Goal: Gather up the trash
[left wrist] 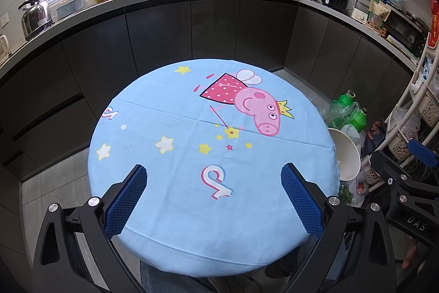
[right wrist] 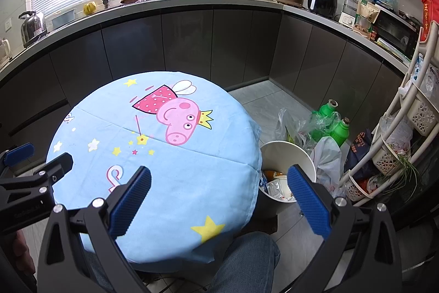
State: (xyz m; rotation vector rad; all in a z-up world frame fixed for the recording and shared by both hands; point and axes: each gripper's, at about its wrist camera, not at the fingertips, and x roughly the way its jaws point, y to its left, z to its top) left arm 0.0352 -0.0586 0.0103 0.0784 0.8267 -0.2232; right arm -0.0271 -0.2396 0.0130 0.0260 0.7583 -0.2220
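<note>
A round table under a light blue cartoon-pig cloth point(left wrist: 175, 161) fills the middle of the left wrist view and shows at the left of the right wrist view point(right wrist: 192, 172). A white bin point(right wrist: 285, 153) stands on the floor to the right of the table, with wrappers and scraps point(right wrist: 277, 187) inside; its rim shows in the left wrist view point(left wrist: 348, 155). My left gripper point(left wrist: 214, 177) is open and empty above the near part of the cloth. My right gripper point(right wrist: 219, 180) is open and empty, over the table's right edge beside the bin.
Two green bottles point(right wrist: 333, 118) and plastic bags point(right wrist: 326, 155) lie on the floor behind the bin. A white basket rack point(right wrist: 397, 128) stands at the right. A dark cabinet run with a crowded counter point(right wrist: 192, 0) curves behind the table. A jeans-clad knee point(right wrist: 247, 260) is below the table.
</note>
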